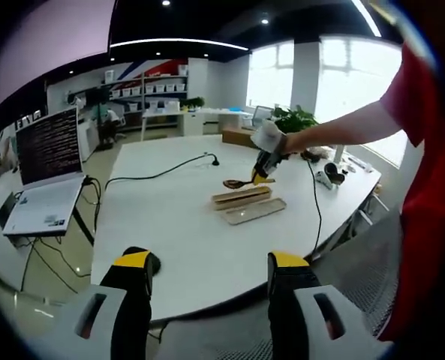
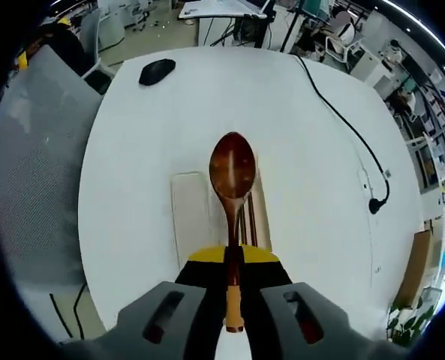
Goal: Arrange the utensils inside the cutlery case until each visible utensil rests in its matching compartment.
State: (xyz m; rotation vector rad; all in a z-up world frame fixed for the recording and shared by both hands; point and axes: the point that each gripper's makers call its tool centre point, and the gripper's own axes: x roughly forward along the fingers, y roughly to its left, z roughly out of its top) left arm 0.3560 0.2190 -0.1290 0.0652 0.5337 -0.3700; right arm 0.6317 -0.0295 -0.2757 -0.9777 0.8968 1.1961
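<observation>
Right gripper (image 2: 233,259) jaws clamping a spoon (image 2: 233,176) above the case (image 2: 258,217) | left gripper (image 1: 211,270) jaws hanging wide open, empty, over the near bench (image 1: 169,217) edge

Both views are bright and evenly lit. In the left gripper view, daylight floods through large blown-out windows (image 1: 350,75) beyond the jaws, and a curved ceiling light strip (image 1: 177,41) glows overhead. The white round table (image 2: 305,150) shows only soft shadows. Fisheye distortion bends the edges; distant shelving looks soft.
</observation>
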